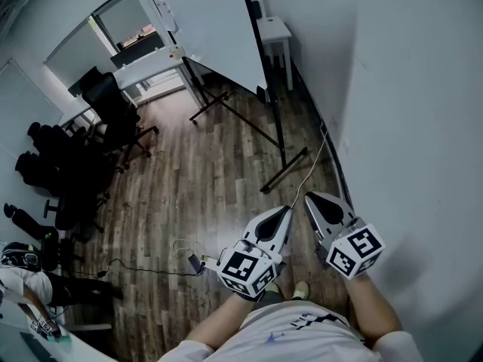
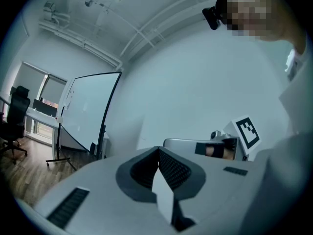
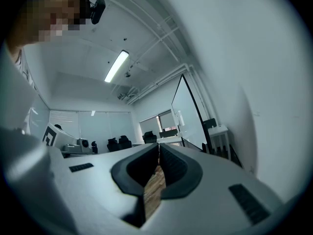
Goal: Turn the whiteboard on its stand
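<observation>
The whiteboard (image 1: 215,25) stands on its black wheeled stand (image 1: 283,168) across the room, near the right wall; it also shows in the left gripper view (image 2: 88,109) and, edge-on, in the right gripper view (image 3: 188,114). Both grippers are held close to the person's body, far short of the board. The left gripper (image 1: 284,211) has its jaws together with nothing between them (image 2: 157,151). The right gripper (image 1: 309,199) is likewise shut and empty (image 3: 159,147).
Black office chairs (image 1: 72,157) crowd the left side by a white desk (image 1: 139,70). A small white table (image 1: 273,30) stands behind the board against the wall (image 1: 407,111). A cable (image 1: 313,168) and a charger (image 1: 195,261) lie on the wood floor.
</observation>
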